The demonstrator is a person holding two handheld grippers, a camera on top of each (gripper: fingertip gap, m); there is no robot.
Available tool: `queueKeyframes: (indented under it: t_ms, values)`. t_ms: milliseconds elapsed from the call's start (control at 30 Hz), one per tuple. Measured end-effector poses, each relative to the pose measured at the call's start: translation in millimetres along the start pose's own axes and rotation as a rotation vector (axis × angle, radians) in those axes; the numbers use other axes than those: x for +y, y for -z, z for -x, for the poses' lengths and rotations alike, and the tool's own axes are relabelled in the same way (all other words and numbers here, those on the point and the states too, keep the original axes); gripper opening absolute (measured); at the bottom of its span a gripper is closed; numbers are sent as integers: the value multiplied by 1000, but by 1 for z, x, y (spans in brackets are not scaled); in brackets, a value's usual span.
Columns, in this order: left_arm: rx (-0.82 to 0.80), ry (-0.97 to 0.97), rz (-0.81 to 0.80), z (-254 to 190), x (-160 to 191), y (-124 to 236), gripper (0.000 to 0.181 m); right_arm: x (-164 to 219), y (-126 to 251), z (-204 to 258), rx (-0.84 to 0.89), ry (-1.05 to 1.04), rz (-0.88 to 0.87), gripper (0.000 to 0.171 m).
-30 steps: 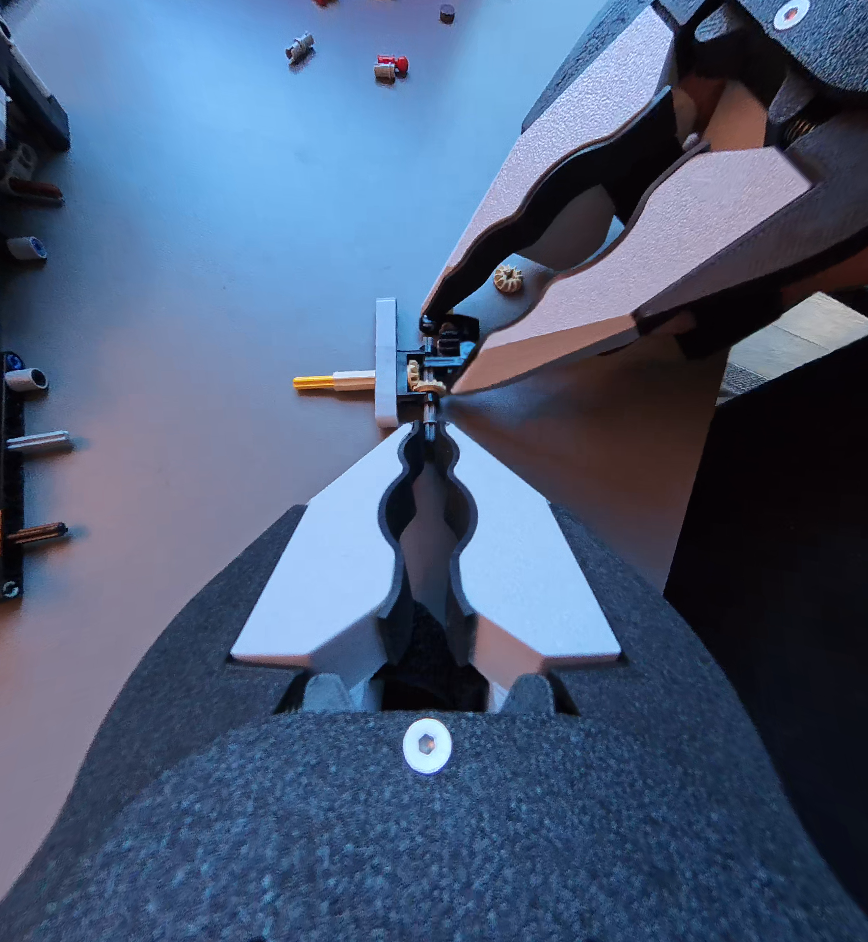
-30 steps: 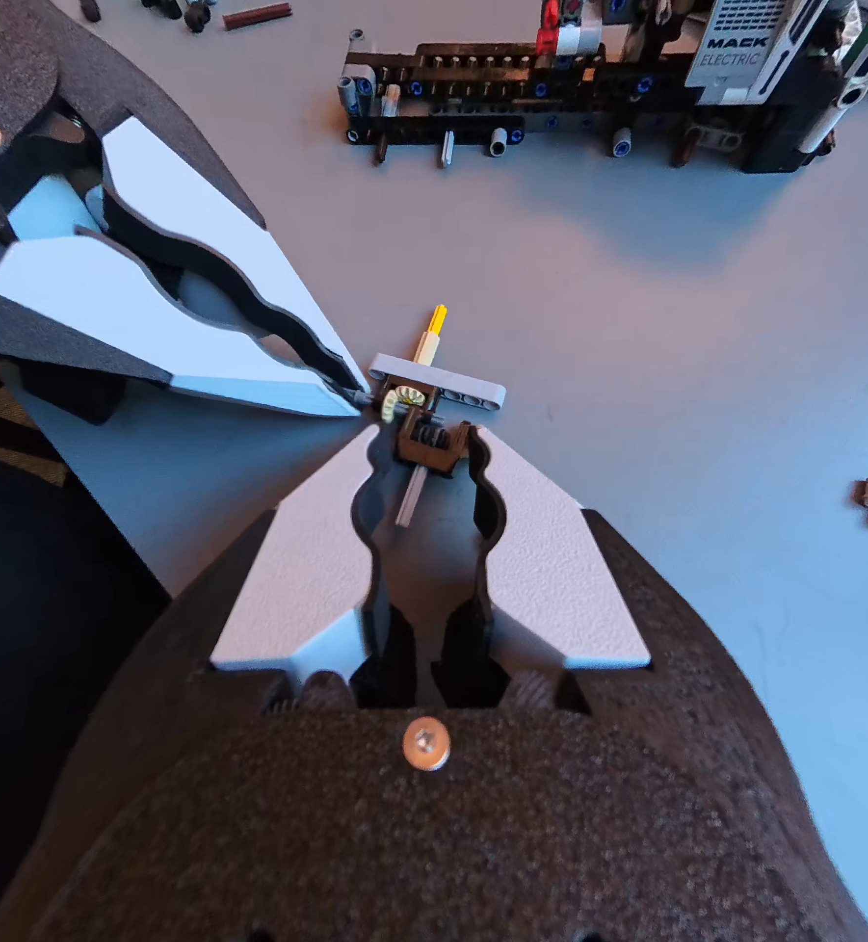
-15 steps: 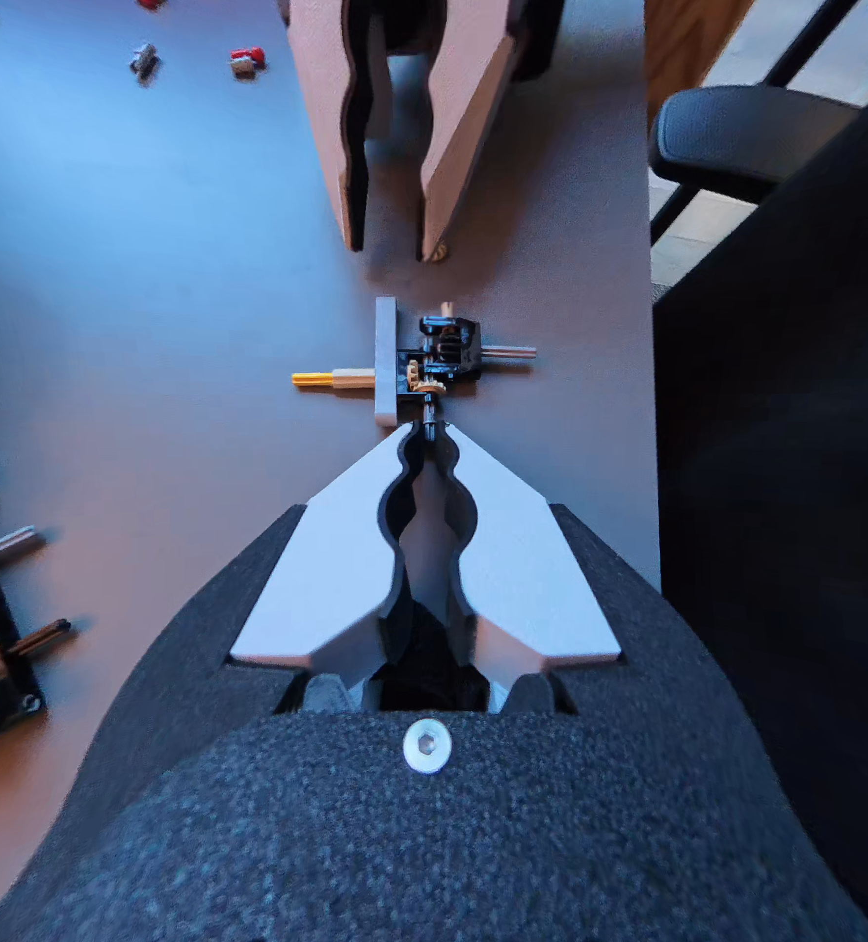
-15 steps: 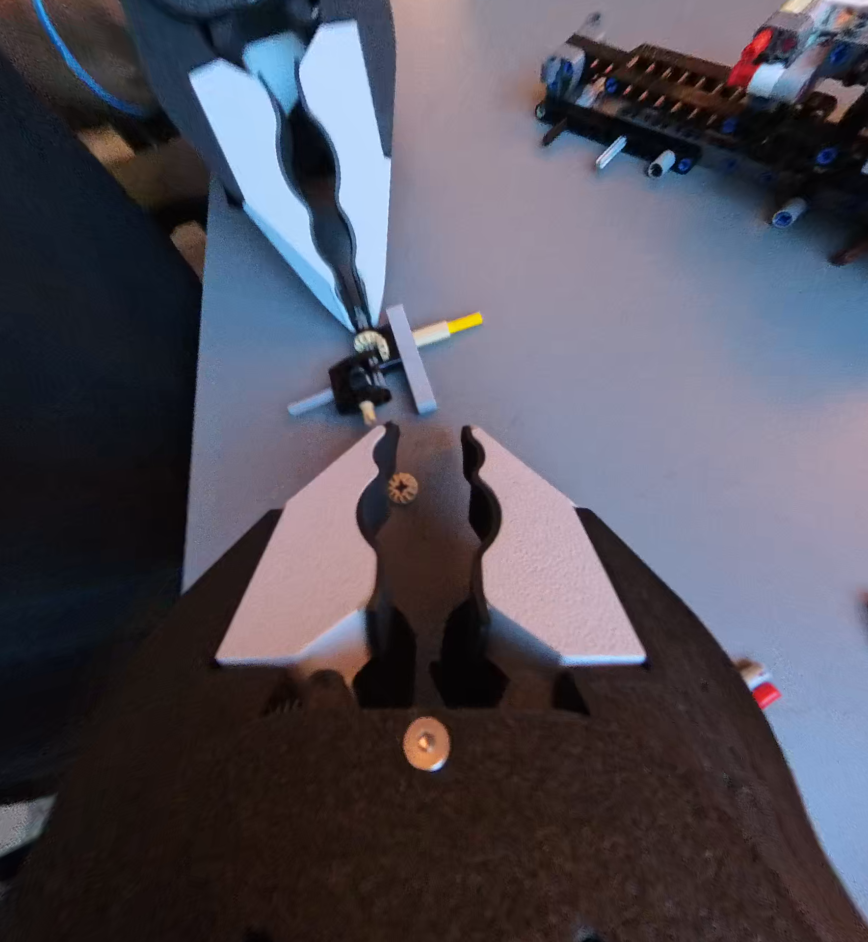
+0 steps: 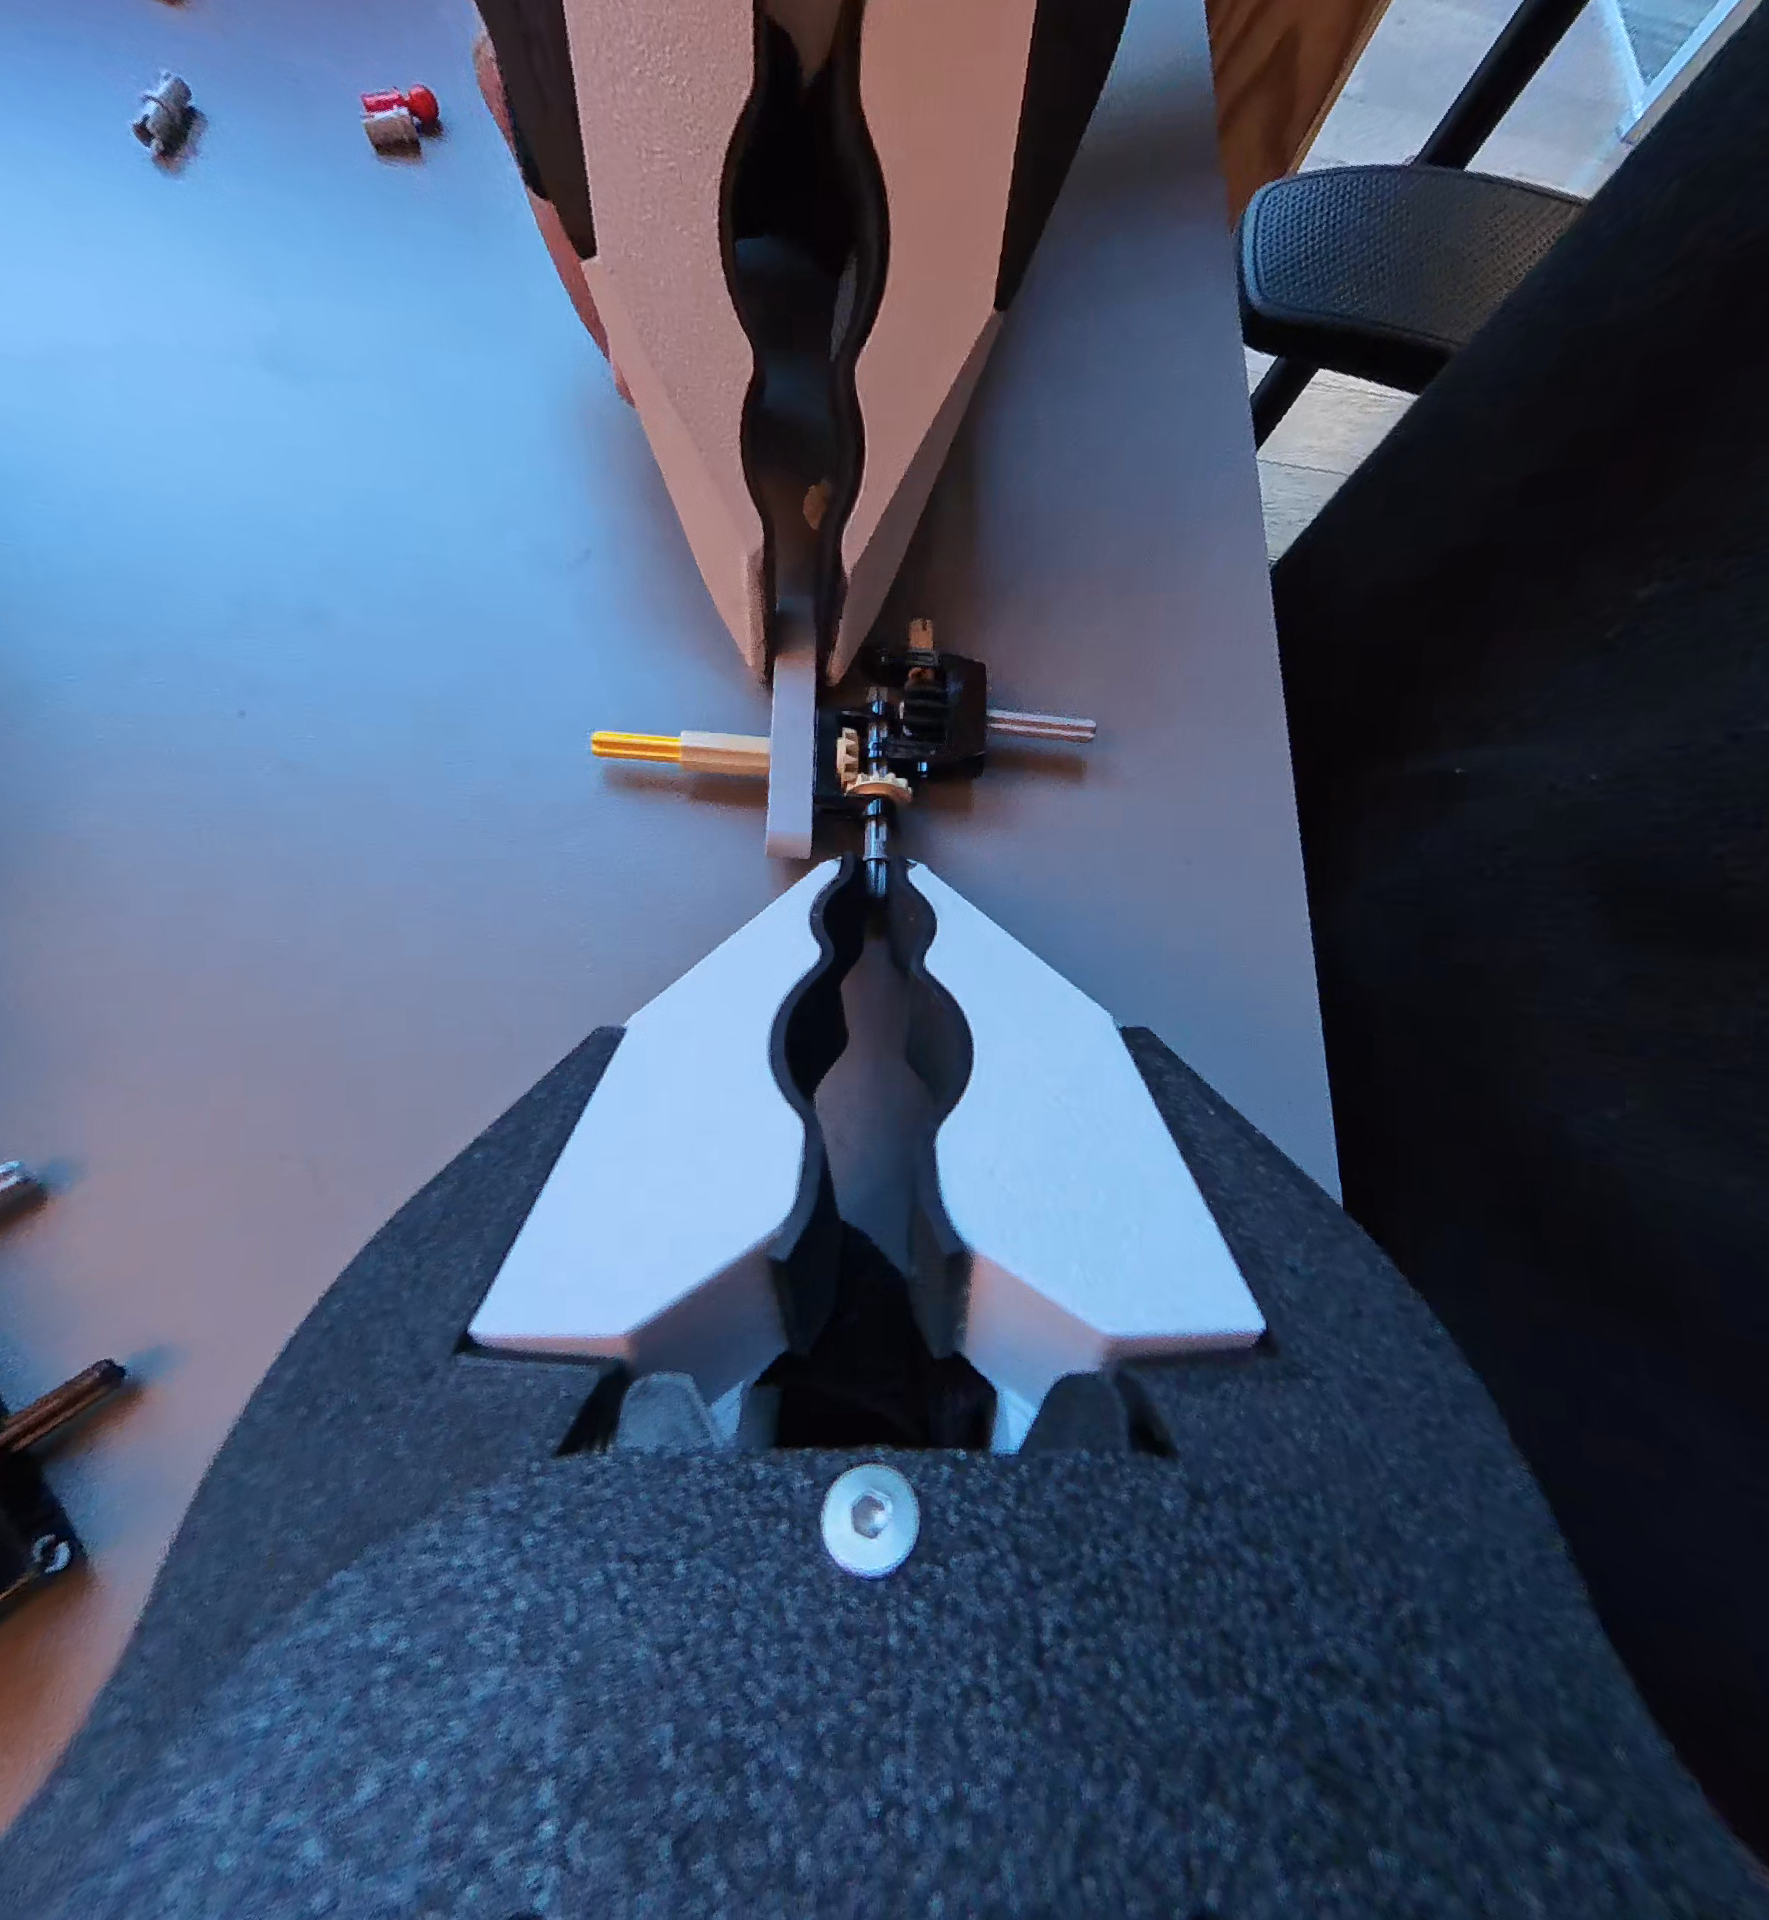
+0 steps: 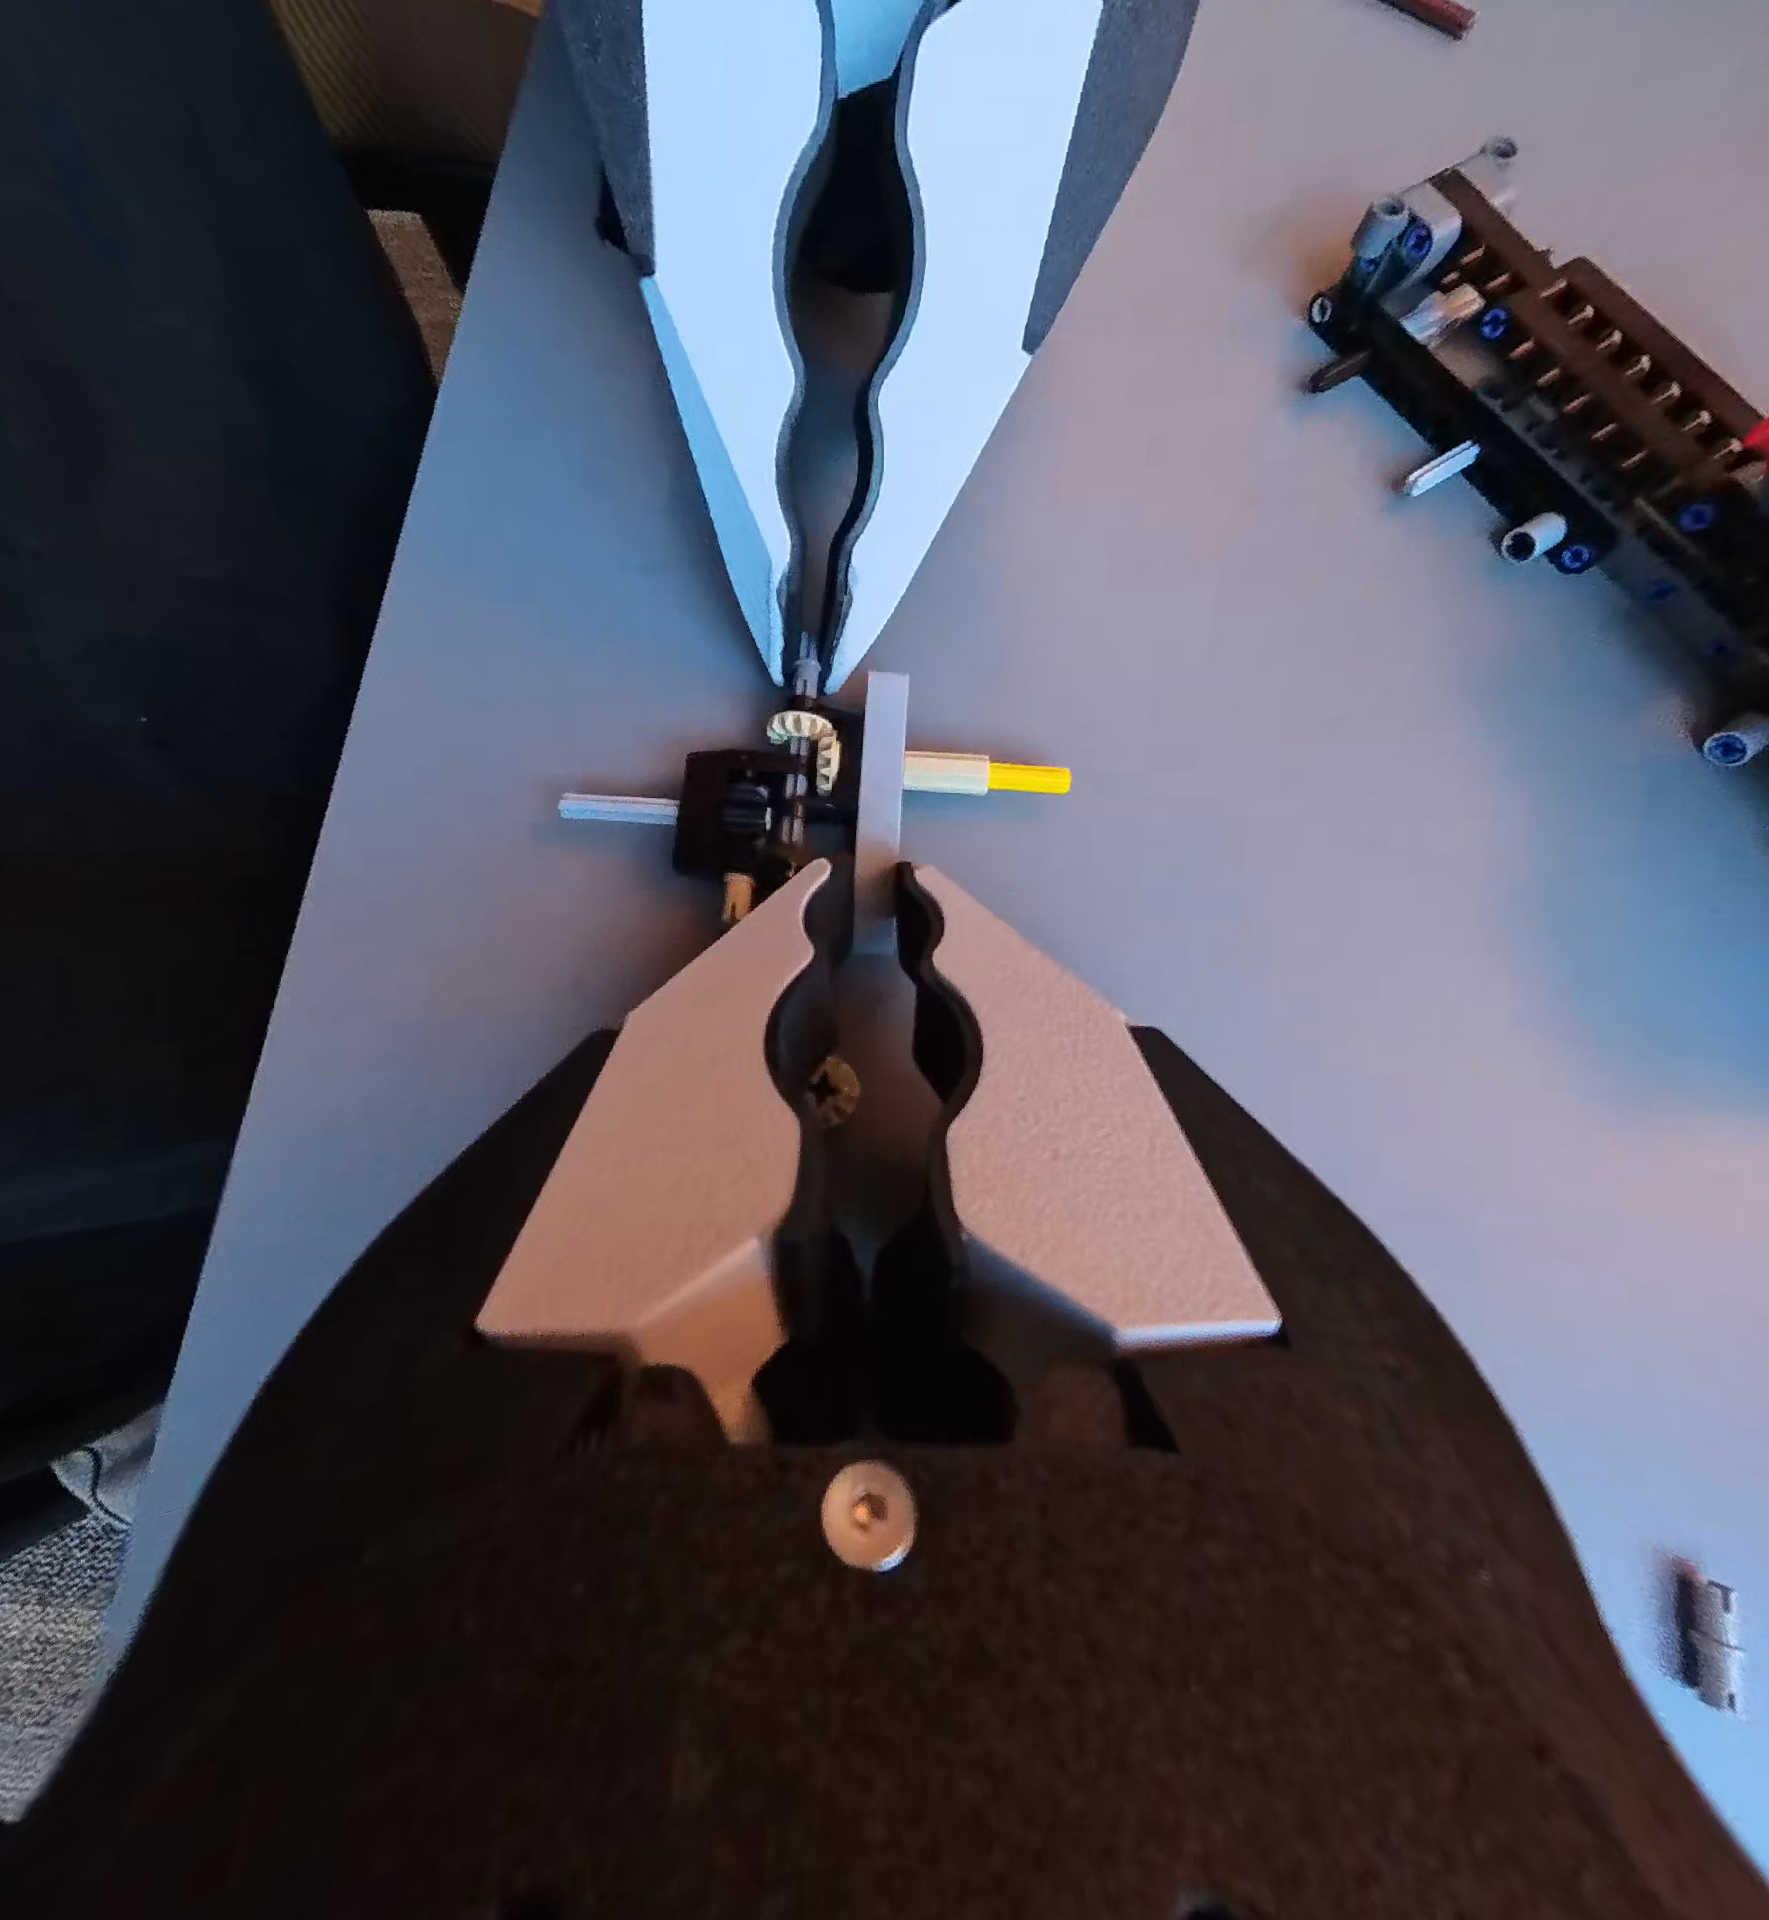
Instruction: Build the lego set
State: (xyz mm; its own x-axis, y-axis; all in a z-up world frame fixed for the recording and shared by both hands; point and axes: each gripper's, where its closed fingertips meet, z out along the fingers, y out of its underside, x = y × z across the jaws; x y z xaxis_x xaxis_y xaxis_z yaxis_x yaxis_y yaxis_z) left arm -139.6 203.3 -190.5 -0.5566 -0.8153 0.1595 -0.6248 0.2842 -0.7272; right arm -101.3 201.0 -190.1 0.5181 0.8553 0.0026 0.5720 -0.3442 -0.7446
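A small assembly lies near the table edge: a grey beam [image 5: 792, 769], a black gear housing [image 5: 927, 717], tan bevel gears [image 5: 864, 774], a yellow axle [image 5: 641, 744] and a grey axle [image 5: 1041, 724]. My left gripper [image 5: 875, 873] is shut on its thin dark axle. My right gripper [image 6: 867, 883] faces it from the opposite side and is shut on the end of the grey beam [image 6: 885, 769]. It also shows in the left wrist view [image 5: 802, 660]. A loose tan gear [image 6: 830, 1091] lies on the table under the right gripper.
A long dark chassis build [image 6: 1586, 436] with protruding pins lies at the right of the right wrist view. Small red and grey parts [image 5: 397, 114] and a grey connector [image 5: 163, 109] lie farther off. A small dark piece [image 6: 1706, 1647] lies nearby. A black chair [image 5: 1399, 260] stands past the table edge. My hands' fingertips stand some 5 cm from each other. Left tips and right tips are each some 15 cm from the long dark chassis build [image 6: 1586, 436].
My right gripper let go of the black housing, drew back and swung round, then closed on the end of the grey beam. My left gripper kept hold of the thin axle.
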Motion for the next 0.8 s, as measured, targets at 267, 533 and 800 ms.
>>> queueKeyframes:
  t_ms: [267,533,800]
  values:
    - [5,4,0,0,0,0,2,1,0,0,-16,-20,1,7]
    - [8,5,1,-1,0,-1,2,1,1,1,-17,-16,1,7]
    - [11,3,1,-1,0,-1,2,1,1,2,-25,-17,1,7]
